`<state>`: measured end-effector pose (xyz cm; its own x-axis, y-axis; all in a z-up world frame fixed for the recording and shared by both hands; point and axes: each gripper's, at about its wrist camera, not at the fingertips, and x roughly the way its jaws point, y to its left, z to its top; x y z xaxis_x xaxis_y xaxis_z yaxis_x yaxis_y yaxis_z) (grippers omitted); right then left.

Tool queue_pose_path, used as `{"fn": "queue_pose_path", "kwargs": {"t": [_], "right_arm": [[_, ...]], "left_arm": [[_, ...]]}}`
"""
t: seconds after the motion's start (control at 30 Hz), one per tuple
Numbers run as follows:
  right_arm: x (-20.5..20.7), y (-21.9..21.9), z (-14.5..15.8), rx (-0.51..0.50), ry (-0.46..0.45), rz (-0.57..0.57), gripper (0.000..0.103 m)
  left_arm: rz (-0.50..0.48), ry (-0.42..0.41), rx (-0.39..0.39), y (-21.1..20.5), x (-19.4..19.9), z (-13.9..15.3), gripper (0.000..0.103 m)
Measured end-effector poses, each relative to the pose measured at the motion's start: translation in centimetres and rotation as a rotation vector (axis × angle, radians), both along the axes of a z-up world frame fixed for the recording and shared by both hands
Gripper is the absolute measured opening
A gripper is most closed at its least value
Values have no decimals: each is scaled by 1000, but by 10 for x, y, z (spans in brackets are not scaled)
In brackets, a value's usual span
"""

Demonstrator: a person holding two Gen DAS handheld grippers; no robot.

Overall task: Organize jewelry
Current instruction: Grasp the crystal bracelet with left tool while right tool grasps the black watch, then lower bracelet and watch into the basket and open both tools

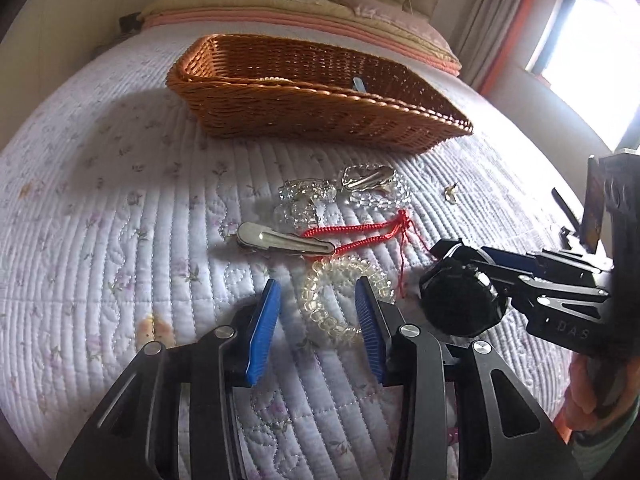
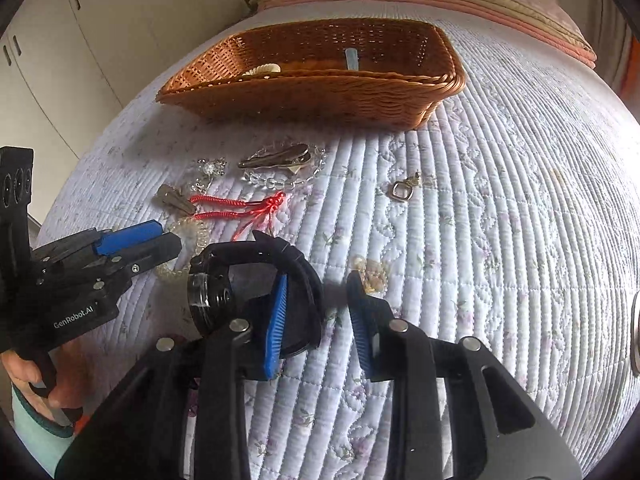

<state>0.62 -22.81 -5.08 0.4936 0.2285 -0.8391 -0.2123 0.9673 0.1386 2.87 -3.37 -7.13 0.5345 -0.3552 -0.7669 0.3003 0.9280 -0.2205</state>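
A brown wicker basket stands on the quilted bed; it also shows in the right wrist view. Jewelry lies in front of it: a red cord bracelet, a silver hair clip, clear bead bracelets and a clear coil bracelet. My left gripper is open, its jaws on either side of the coil bracelet. My right gripper is open. A black watch lies against its left finger, with the strap looped around that finger.
A small gold ring clasp and a thin gold chain lie on the quilt to the right. A pale bracelet and a light blue clip are inside the basket. Pillows and folded blankets are at the bedhead.
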Motion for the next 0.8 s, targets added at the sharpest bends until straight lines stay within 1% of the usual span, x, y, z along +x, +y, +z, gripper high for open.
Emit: {"fn": "queue_pose_path", "kwargs": {"t": [0.1, 0.13, 0.17, 0.2, 0.23, 0.27, 0.3, 0.4, 0.47, 0.53, 0.67, 0.8], "right_arm": [[0, 3, -1, -23, -2, 1, 26], [0, 4, -1, -23, -2, 3, 23], [1, 4, -2, -12, 4, 8, 17], [1, 6, -3, -8, 5, 9, 14], [1, 6, -3, -12, 1, 9, 13], [-1, 7, -2, -19, -7, 7, 11], [-2, 7, -2, -19, -13, 4, 11], [-6, 4, -1, 6, -29, -7, 8], [-10, 3, 2, 24, -53, -9, 8], [-12, 2, 7, 28, -77, -21, 8], [-16, -3, 32, 99, -144, -31, 8], [-7, -4, 69, 127, -233, -48, 8]], "left_arm": [[7, -18, 58, -7, -3, -1, 37], [8, -24, 72, -8, -3, -1, 36], [11, -31, 89, -10, -4, -1, 34], [16, -35, 101, -10, -4, -1, 28], [22, -38, 110, -10, -4, -1, 23], [26, -37, 113, -10, -5, -1, 12], [27, -35, 104, -8, -5, -1, 8], [30, -42, 67, -1, -10, 1, 7], [28, -62, 26, 5, -15, 6, 7], [36, -82, 4, 11, -19, 13, 7], [49, -150, -35, 21, -23, 41, 7], [51, -248, -61, 28, -15, 81, 7]]}}
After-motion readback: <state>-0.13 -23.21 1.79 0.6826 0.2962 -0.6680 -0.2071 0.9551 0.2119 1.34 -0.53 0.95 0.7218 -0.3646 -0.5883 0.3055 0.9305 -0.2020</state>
